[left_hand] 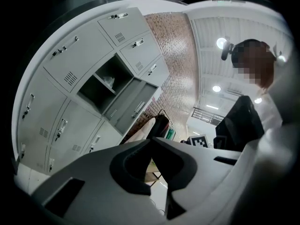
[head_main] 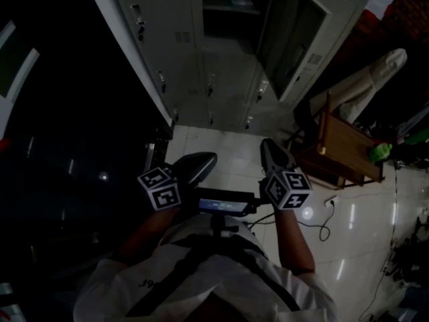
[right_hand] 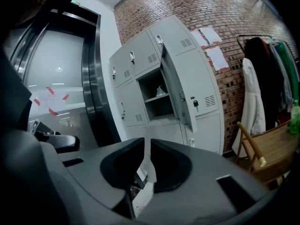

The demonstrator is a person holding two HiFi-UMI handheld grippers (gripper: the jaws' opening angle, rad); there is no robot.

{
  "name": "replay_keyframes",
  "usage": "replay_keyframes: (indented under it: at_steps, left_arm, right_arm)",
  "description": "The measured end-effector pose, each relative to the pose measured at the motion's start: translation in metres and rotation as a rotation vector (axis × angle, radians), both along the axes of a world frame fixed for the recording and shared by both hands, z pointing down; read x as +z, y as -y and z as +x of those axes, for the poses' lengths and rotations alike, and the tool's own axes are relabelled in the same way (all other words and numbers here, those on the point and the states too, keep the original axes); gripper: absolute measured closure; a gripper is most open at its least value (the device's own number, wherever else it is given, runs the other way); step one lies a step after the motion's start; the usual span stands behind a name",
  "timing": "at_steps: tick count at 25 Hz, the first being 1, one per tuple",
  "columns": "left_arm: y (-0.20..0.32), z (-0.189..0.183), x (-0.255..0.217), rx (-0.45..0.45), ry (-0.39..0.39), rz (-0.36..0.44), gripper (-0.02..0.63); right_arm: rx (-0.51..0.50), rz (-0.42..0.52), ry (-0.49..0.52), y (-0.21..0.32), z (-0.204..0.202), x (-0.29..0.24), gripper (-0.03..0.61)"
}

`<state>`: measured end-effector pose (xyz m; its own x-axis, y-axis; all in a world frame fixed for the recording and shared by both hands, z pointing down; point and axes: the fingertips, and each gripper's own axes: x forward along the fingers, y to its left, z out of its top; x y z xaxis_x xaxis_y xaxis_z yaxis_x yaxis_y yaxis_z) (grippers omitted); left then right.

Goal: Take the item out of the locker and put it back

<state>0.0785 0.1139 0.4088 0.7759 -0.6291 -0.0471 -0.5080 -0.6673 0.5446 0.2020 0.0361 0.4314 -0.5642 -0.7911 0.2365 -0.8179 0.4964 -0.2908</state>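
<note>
Inside the open locker [right_hand: 154, 108] lies an item [right_hand: 161, 91]; small, pale.

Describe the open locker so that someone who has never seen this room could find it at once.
Against the brick wall stands a grey locker bank. The open locker is in its middle column, second row from the top. It alone has its door swung out, showing a shelf with a pale item on it; all its neighbours are shut.

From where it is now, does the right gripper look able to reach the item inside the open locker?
Probably not yet: the door stands open and nothing blocks the item, but the right gripper hangs well short of the locker.
</note>
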Motion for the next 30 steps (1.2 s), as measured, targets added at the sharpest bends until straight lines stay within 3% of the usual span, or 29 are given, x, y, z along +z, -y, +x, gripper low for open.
replay_keyframes:
  at_steps: [10,19,30]
  left_arm:
    - [0.043,-0.020,-0.018,-0.005,0.010,0.039,0.614]
    - [0.125,-0.063,-0.037,0.073,-0.001,0.077,0.614]
    - [0.211,-0.128,-0.055,0.187,0.003,0.070,0.614]
  right_arm:
    - [-0.017,0.038,-0.052,0.049,-0.042,-0.012,0.528]
    - [0.041,0.073,-0.109,0.119,-0.089,-0.031,0.528]
    - [0.147,0.076,-0.129,0.192,-0.143,-0.052,0.528]
